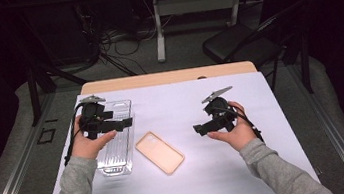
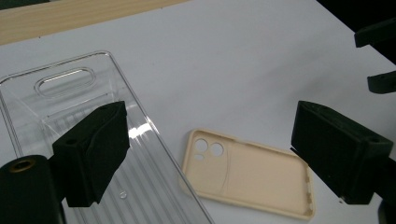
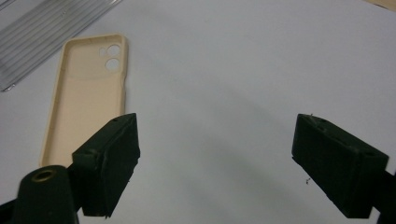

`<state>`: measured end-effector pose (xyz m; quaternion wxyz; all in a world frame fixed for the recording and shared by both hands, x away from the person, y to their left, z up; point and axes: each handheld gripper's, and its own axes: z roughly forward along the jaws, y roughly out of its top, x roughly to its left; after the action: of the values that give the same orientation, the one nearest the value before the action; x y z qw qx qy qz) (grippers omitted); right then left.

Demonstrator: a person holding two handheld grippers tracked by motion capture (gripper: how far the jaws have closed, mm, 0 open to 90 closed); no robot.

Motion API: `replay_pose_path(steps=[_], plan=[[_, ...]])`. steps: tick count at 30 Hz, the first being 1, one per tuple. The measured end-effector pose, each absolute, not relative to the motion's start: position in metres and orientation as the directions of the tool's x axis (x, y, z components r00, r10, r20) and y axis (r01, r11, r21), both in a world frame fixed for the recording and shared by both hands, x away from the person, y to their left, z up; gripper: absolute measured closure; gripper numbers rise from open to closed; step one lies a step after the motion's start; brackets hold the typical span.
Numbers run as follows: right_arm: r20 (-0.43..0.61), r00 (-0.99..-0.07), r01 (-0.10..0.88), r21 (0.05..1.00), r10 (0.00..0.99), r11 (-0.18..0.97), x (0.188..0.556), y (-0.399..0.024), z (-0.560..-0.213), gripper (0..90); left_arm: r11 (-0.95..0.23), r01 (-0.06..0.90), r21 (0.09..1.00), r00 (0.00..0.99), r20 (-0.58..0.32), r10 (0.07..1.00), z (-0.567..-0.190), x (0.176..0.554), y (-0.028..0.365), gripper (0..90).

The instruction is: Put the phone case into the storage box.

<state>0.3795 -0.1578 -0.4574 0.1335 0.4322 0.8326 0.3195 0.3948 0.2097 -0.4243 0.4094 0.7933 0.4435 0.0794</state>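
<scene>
1. I see my left tongs (image 1: 124, 124) held over the clear plastic tray (image 1: 117, 157) at the left of the white counter (image 1: 195, 174).
2. A beige phone case (image 1: 159, 152) lies flat just right of the tray.
3. My right tongs (image 1: 198, 129) hover empty, pointing toward the case, apart from it.

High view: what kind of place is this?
Probably a lab or data-collection room, not a home: a table under a plain white sheet, loose cables on the floor, a folding chair, dark surroundings.
</scene>
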Motion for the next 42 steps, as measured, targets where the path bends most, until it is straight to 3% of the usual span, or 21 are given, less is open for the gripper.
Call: replay_pose_path(steps=[18,22,34,42], plan=[[0.07,-0.642,0.645,0.587,0.764,0.489,0.401,-0.112,-0.463,14.7,-0.256,0.638,0.726,0.584,-0.24,0.775,-0.43,0.395,0.225,11.5],[0.068,-0.651,0.643,0.58,0.756,0.501,0.403,-0.102,-0.463,16.2,-0.254,0.641,0.724,0.576,-0.236,0.782,-0.43,0.395,0.227,14.8],[0.047,-0.688,0.612,0.574,0.724,0.544,0.408,-0.083,-0.465,32.7,-0.247,0.634,0.732,0.575,-0.234,0.784,-0.43,0.392,0.231,14.8],[0.08,-0.7,0.648,0.489,0.709,0.584,0.409,-0.074,-0.474,44.4,-0.239,0.637,0.733,0.571,-0.239,0.785,-0.428,0.391,0.233,14.9]])
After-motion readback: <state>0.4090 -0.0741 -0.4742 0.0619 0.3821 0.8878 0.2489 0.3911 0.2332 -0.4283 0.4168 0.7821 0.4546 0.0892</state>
